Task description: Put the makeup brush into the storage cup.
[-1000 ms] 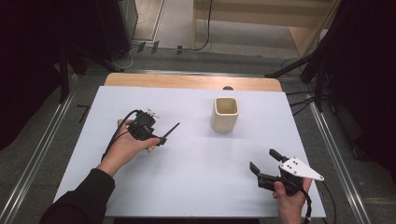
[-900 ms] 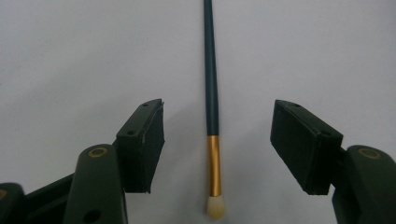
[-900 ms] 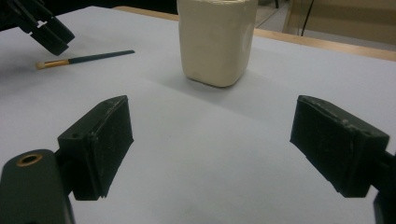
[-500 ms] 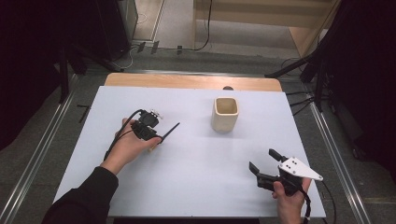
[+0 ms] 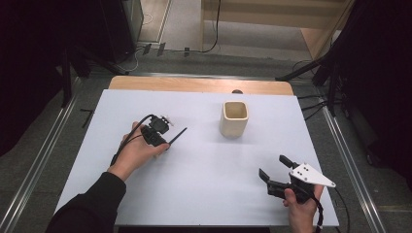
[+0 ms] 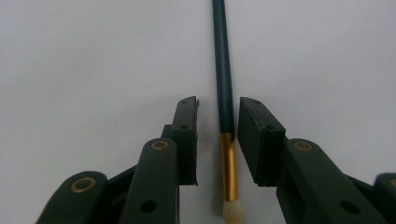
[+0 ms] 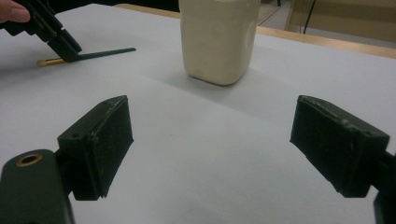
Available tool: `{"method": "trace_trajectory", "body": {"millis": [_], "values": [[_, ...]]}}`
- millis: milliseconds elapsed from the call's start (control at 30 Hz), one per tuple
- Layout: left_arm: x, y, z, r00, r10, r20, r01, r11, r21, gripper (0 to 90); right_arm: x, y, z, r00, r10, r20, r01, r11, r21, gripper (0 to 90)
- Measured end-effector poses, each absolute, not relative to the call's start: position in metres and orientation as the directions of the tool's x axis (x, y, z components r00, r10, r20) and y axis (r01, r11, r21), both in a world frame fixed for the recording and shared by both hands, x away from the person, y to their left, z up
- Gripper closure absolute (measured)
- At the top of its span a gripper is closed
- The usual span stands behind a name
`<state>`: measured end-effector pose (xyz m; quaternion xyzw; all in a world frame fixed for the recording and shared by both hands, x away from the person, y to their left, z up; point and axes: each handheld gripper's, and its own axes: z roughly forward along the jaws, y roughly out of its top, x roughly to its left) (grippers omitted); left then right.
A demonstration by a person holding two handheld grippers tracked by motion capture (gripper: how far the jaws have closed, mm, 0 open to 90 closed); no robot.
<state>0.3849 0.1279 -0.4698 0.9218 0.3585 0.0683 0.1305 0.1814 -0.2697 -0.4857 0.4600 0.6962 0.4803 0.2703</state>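
1. At the left of the high view, a forearm in a dark sleeve (image 5: 90,204) comes in from the bottom edge at about seven o'clock and angles toward one o'clock. The left hand (image 5: 138,150) lies low over the white table (image 5: 204,184), knuckles up, wrapped around the left gripper (image 5: 163,138), whose black cable loops back over the wrist.

2. The left gripper tips down toward the table and points to about two o'clock. Its jaws have just been closing. In the left gripper view they stand narrowly apart on either side of a paintbrush (image 6: 225,93), with a thin strip of table showing between each pad and the handle, so the pads do not yet press on it.

3. The paintbrush lies flat on the table with its dark handle running out toward two o'clock in the high view. Its gold ferrule (image 6: 229,163) and pale bristles sit between the jaws.

4. Near the table's middle, at about one o'clock from the brush and well apart from it, stands a cream cup (image 5: 234,118), upright and open at the top.

5. At the lower right, the right hand (image 5: 301,208) rises from the bottom edge and holds the right gripper (image 5: 274,170) close above the table, pointing to about ten o'clock. Its jaws are spread wide with nothing between them; the right gripper view looks between them at the cup.
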Motion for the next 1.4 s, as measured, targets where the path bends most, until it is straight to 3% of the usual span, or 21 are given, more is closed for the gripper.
{"method": "trace_trajectory", "body": {"millis": [533,767,1400], "values": [[0.386,0.126,-0.471,0.739,0.674,0.010,0.646,-0.713,0.274,83.4,0.182,-0.269,-0.486,-0.432,0.899,0.070,0.388,0.115,0.914,13.6],[0.385,0.126,-0.470,0.747,0.664,0.023,0.634,-0.723,0.275,84.3,0.183,-0.269,-0.487,-0.434,0.898,0.070,0.390,0.117,0.913,13.6],[0.368,0.147,-0.453,0.734,0.679,-0.028,0.618,-0.649,0.444,84.5,0.184,-0.266,-0.489,-0.435,0.898,0.066,0.395,0.125,0.910,13.6]]}}
